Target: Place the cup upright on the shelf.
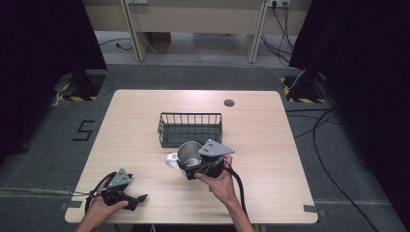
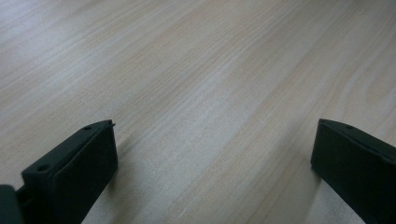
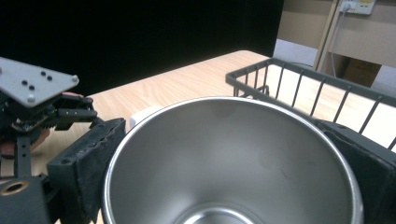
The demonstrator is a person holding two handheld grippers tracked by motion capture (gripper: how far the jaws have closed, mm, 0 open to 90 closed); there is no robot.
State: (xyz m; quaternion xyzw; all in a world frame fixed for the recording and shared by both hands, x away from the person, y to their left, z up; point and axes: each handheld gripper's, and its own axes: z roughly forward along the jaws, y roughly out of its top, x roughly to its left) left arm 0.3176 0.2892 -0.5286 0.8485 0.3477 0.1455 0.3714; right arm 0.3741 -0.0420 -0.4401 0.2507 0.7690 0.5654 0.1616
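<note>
The right gripper (image 1: 193,166) has its two black jaws clamped on the outside of a shiny, round stainless-steel cup (image 1: 189,152), one jaw pressed to each side of the wall. In the right gripper view the steel cup (image 3: 233,163) sits squarely between those jaws with its open mouth turned toward the camera, so its brushed inside shows. From above, the cup seems tipped and raised a little off the pale wooden table (image 1: 261,145), though I cannot tell for sure whether it clears the wood.

Just past the gripper's tips stands a dark wire basket (image 1: 190,128), rectangular and open-topped; the cup's rim lies close in front of its near wall. Beside the cup, on the gripper's left, a small white object (image 1: 171,159) rests on the table, partly hidden, so I cannot say what it is.

The left gripper (image 1: 138,199) lies low near the table's front edge, well apart from the cup. Its jaws are spread wide with bare wood between them.
</note>
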